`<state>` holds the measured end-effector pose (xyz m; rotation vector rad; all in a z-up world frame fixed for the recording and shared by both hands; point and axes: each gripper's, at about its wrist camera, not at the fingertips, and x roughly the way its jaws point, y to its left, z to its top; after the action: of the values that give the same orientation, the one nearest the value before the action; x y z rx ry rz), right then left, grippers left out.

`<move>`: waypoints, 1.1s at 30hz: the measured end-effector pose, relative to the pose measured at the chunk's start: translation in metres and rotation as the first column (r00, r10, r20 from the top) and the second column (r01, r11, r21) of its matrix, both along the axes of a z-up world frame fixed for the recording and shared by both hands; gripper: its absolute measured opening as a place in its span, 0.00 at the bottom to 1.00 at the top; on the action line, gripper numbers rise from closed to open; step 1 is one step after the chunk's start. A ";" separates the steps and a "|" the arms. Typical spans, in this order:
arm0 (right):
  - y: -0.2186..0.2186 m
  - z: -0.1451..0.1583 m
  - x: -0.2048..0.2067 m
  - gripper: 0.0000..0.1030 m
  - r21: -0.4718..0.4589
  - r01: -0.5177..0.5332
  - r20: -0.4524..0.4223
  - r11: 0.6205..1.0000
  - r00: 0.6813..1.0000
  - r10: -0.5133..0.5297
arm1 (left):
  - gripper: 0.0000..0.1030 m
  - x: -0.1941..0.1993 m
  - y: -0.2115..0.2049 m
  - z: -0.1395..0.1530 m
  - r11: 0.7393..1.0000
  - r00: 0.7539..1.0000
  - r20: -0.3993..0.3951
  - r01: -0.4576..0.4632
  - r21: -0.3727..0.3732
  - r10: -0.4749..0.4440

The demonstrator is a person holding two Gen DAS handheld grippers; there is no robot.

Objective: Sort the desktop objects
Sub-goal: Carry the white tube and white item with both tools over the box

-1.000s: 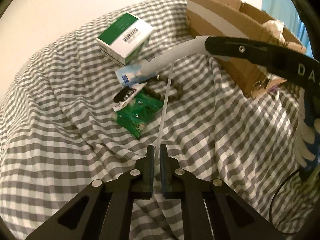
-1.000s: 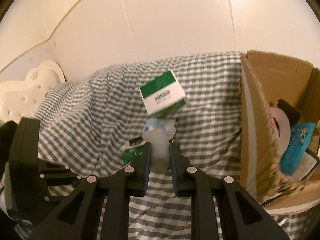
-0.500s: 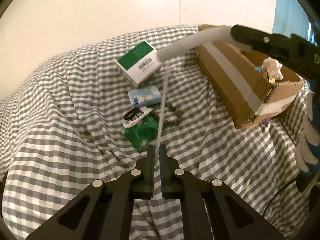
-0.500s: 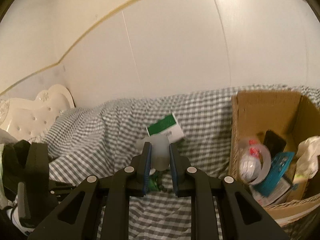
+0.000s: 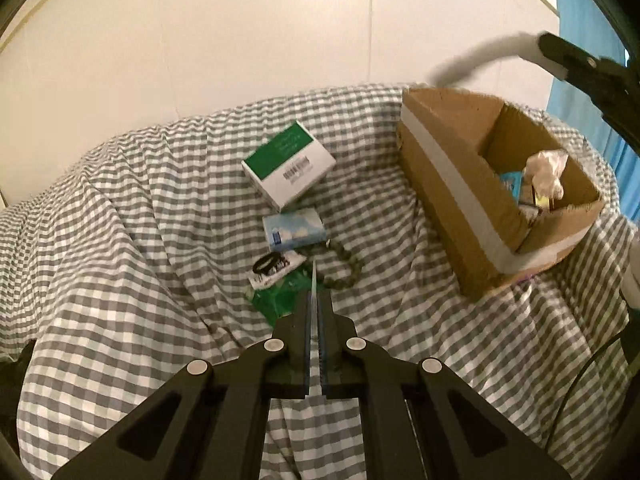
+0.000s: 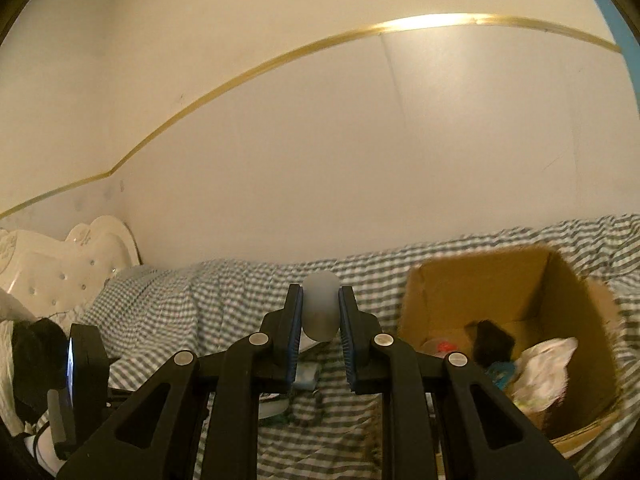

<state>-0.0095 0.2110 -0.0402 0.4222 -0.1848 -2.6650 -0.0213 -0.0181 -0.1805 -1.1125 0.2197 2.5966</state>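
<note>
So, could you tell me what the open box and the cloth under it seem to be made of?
Box: brown corrugated cardboard, matte, with raw torn edges and a pale tape band. Cloth: soft woven fabric, probably cotton, in a grey-and-white check, wrinkled into folds.

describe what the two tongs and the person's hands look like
Both the left tongs and right tongs are matte black plastic, with hollow triangular linkage arms, silver pivot screws and ribbed blue pads. A black cable and a white glove show at the right edge.

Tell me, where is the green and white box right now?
The green and white box lies on the checkered cloth in the left wrist view, just behind the light blue packet and left of the cardboard box.
</note>
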 end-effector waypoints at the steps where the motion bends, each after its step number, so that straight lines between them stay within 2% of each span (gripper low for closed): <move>1: 0.003 0.003 0.001 0.17 -0.002 0.008 -0.009 1.000 1.000 -0.008 | 0.02 -0.001 -0.001 0.005 1.000 1.000 -0.012 -0.003 0.005 0.003; 12: 0.047 0.026 0.012 0.17 -0.034 0.069 -0.077 0.997 0.994 -0.071 | 0.02 -0.003 0.010 0.057 1.000 0.995 -0.102 -0.007 0.023 0.009; 17: 0.071 0.036 0.016 0.17 -0.036 0.108 -0.102 0.993 0.988 -0.111 | 0.02 -0.002 0.018 0.090 0.999 0.988 -0.157 -0.001 0.052 0.009; 21: 0.088 0.038 0.013 0.17 -0.002 0.141 -0.099 0.990 0.985 -0.140 | 0.02 -0.006 0.033 0.123 0.995 0.978 -0.207 0.046 0.090 -0.027; 25: 0.100 0.034 0.009 0.17 0.044 0.185 -0.094 0.982 0.979 -0.181 | 0.02 -0.008 0.061 0.150 0.991 0.957 -0.277 0.109 0.083 -0.082; 33: 0.111 0.023 -0.003 0.17 0.079 0.210 -0.044 0.974 0.977 -0.207 | 0.02 -0.017 0.128 0.172 0.968 0.925 -0.325 0.235 0.089 -0.194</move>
<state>-0.0128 0.3219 -0.0177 0.4010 -0.1131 -2.8932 -0.0382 0.1102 -0.0089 -0.5896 0.2295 2.5342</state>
